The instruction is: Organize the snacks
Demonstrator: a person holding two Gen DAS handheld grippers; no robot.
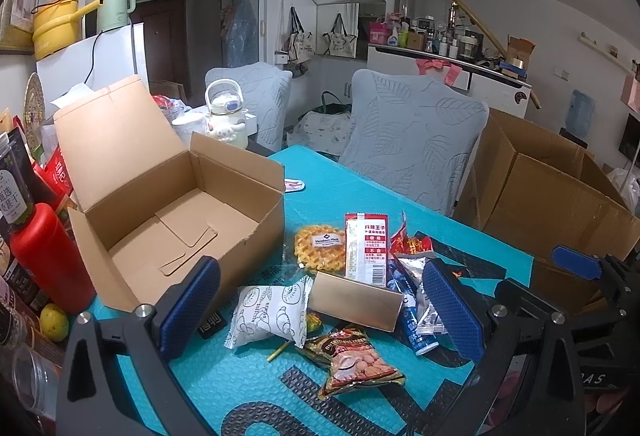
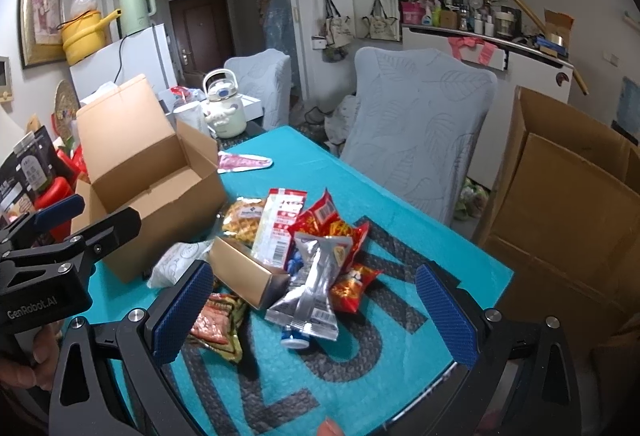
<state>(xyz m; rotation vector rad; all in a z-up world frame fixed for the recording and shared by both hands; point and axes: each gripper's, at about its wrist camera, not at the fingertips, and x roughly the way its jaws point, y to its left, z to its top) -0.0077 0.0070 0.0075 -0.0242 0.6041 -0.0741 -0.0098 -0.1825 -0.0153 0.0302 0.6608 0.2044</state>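
- Both claws are wide open and holding nothing: left claw (image 1: 320, 306) hangs over the near side of the snack pile, right claw (image 2: 314, 312) over its right side.
- The snacks sit in a loose heap on the teal bench (image 1: 256, 380), just right of the open cardboard box (image 1: 180, 220), which looks empty, so I'd guess nothing's packed yet.
- Easiest first grab for the left claw is probably the white croissant pouch (image 1: 268, 316). It's nearest the box and lies mostly clear of the rest.
- Pinch it across the puffy middle, not the crimped ends, or it'll likely slip.
- The gold box (image 1: 356, 300) leans on other packets, so lift slowly or stuff gets dragged along.
- The silver packet (image 2: 312, 292) lies on top of the pile on the right claw's side; take that before digging for the waffle (image 1: 320, 248).
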